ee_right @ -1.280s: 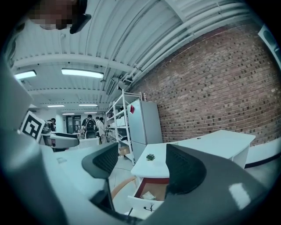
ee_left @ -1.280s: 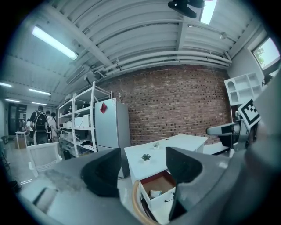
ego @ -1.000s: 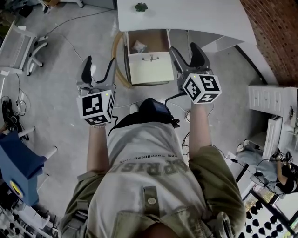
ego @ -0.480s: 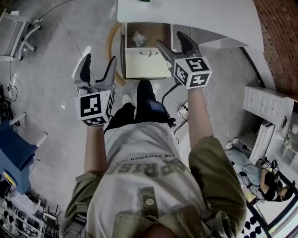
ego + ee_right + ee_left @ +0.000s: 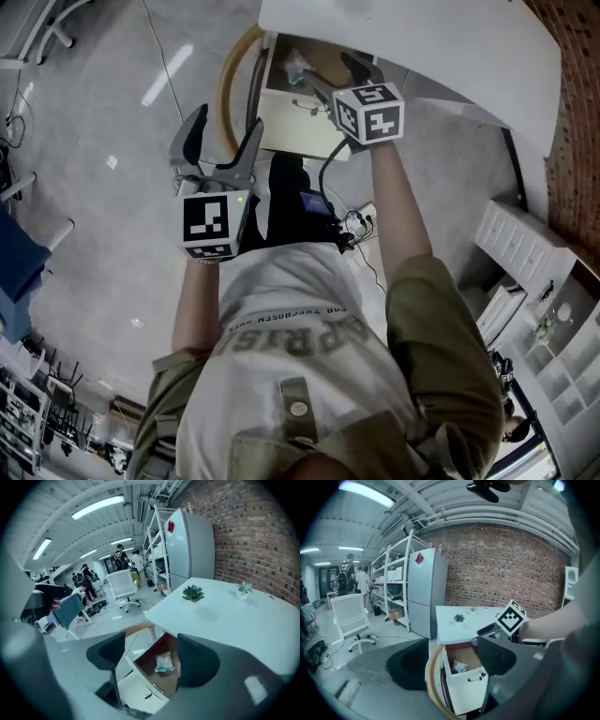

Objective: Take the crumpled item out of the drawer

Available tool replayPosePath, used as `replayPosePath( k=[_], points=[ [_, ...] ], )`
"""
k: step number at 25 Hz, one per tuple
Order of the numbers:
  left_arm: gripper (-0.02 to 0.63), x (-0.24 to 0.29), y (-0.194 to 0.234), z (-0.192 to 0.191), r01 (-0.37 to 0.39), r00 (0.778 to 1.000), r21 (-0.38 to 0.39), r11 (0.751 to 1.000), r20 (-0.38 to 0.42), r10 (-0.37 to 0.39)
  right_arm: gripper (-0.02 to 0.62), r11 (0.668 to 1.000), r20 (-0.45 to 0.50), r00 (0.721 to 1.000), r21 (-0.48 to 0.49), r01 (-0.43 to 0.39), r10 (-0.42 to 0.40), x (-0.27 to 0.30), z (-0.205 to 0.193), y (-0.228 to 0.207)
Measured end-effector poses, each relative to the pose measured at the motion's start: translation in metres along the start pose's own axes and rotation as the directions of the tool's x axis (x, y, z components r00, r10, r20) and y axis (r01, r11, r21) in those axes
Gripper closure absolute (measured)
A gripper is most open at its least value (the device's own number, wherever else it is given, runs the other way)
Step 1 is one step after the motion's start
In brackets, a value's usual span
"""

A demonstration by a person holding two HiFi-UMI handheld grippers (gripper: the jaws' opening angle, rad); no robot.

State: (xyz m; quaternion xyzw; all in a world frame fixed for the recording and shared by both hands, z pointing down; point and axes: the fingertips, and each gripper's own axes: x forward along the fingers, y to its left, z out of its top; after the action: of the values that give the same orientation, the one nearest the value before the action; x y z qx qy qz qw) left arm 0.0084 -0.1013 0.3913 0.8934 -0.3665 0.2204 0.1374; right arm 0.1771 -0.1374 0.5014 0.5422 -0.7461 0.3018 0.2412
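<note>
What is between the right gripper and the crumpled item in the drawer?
Nothing visible. The drawer is open, and the crumpled item lies uncovered inside it, in plain sight between the open jaws of the right gripper.

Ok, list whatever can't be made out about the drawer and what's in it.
- The crumpled item: too small in every view to tell its material.
- The drawer interior, head view: partly hidden by the right tongs and the white table edge.
- The drawer's right side, left gripper view: covered by a jaw of the left tongs.
</note>
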Motion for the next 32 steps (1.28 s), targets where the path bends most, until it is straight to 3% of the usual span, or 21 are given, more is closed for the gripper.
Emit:
replayPosePath(
  k=[7, 13, 24, 32],
  points=[
    [0.276, 0.024, -0.001, -0.023, -0.040, 0.998, -0.065, 0.997, -0.050, 0.037, 0.246, 0.993, -0.193, 0.979, -0.091, -0.081, 0.062, 0.066, -0.041, -0.001],
    [0.276, 0.034, 0.004, -0.040, -0.058, 0.996, -0.107, 0.993, -0.078, 0.049, 0.247, 0.989, -0.311, 0.947, -0.093, -0.113, 0.079, 0.102, -0.072, -0.003],
    [0.276, 0.036, 0.010, -0.060, -0.091, 0.991, -0.162, 0.983, -0.111, 0.073, 0.247, 0.975, -0.445, 0.892, -0.148, -0.164, 0.082, 0.140, -0.092, -0.007],
    [0.276, 0.039, 0.016, -0.066, -0.118, 0.988, -0.175, 0.977, -0.123, 0.097, 0.247, 0.976, -0.513, 0.858, -0.173, -0.132, 0.026, 0.154, -0.112, -0.017]
  ],
)
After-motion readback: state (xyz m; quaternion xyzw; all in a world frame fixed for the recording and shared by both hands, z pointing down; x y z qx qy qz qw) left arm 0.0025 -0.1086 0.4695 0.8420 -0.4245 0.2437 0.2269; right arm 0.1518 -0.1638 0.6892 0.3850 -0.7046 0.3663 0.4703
